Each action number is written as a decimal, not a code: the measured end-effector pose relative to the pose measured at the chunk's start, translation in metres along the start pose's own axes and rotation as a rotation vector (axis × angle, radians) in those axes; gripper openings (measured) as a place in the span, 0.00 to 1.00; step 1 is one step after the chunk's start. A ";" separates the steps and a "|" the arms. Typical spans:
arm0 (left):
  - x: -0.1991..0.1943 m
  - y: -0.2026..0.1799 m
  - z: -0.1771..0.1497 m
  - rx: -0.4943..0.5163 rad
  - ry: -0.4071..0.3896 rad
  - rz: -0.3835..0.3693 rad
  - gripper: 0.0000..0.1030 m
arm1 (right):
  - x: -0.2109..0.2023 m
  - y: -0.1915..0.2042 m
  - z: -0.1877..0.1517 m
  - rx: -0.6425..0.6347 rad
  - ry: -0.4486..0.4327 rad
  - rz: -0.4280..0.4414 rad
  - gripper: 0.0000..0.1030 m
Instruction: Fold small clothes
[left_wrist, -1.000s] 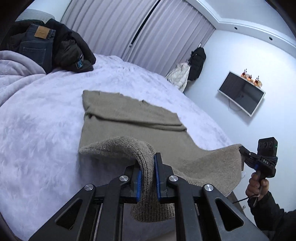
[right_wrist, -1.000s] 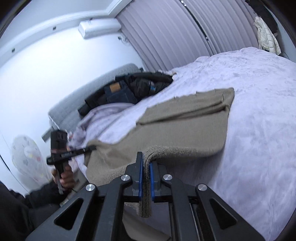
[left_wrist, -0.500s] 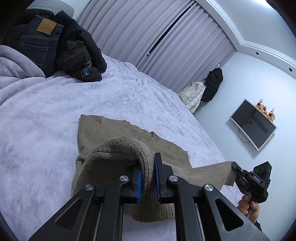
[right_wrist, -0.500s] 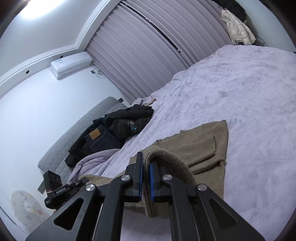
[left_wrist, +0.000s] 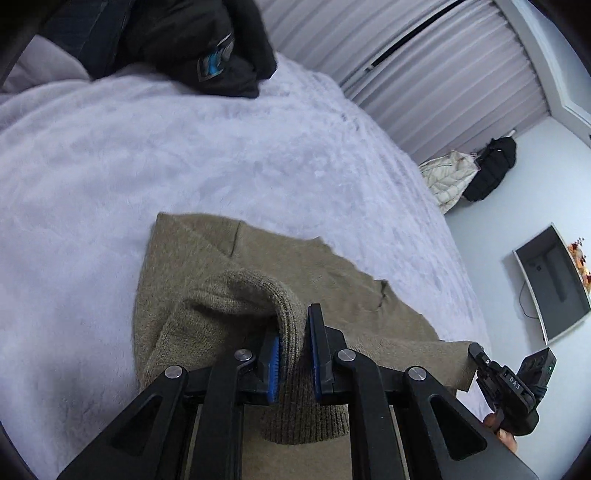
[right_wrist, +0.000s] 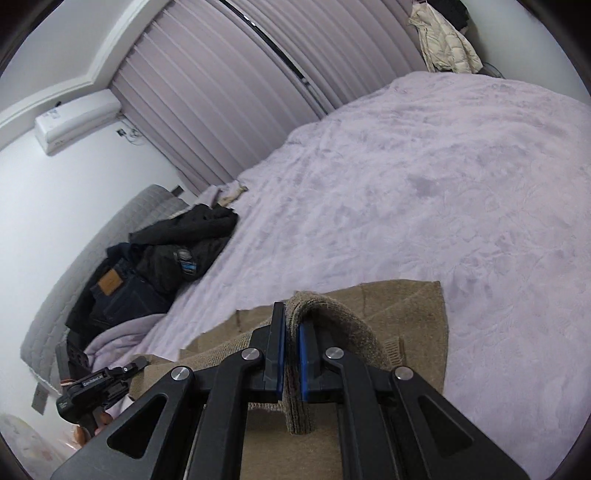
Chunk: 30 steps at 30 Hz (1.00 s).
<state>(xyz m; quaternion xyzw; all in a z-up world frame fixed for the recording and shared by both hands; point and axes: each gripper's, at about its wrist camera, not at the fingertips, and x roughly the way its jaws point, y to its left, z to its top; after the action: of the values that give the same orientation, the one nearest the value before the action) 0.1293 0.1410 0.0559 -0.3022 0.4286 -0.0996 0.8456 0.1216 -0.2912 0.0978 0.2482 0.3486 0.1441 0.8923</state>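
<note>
Now both claws pinch the tan knitted garment (left_wrist: 258, 280) by one edge: the left claw (left_wrist: 292, 354) grips a ribbed fold, the right claw (right_wrist: 291, 354) a thinner fold. It lies partly folded on the lilac bed (right_wrist: 443, 166), well apart from a dark clothes pile (right_wrist: 166, 258).

A home bedroom. Wide bed (right_wrist: 424, 166) under a plush lilac blanket, grey padded headboard (right_wrist: 74, 280) at its end. Dark jackets and jeans (right_wrist: 147, 269) heaped on the bed near the headboard. Full-height pleated curtains (right_wrist: 240, 85) along one wall, split air conditioner (right_wrist: 77, 120) mounted high beside them. Cream puffer coat (left_wrist: 447, 177) and black bag (left_wrist: 491, 170) hanging in the corner. Flat television (left_wrist: 550, 280) fixed to the white wall, small ornaments on top. Recessed ceiling with cove moulding.
</note>
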 end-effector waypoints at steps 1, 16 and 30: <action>0.013 0.005 0.000 -0.009 0.037 0.017 0.13 | 0.014 -0.006 0.000 0.011 0.032 -0.022 0.06; -0.048 0.003 -0.043 0.262 0.118 0.021 0.99 | -0.022 0.014 -0.037 -0.313 0.159 -0.140 0.78; 0.060 -0.074 -0.035 0.697 0.344 0.048 0.99 | 0.049 0.038 -0.039 -0.680 0.425 -0.002 0.78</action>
<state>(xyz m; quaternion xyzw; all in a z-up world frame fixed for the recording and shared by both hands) 0.1452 0.0417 0.0441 0.0343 0.5115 -0.2685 0.8155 0.1266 -0.2250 0.0660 -0.0968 0.4579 0.2983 0.8318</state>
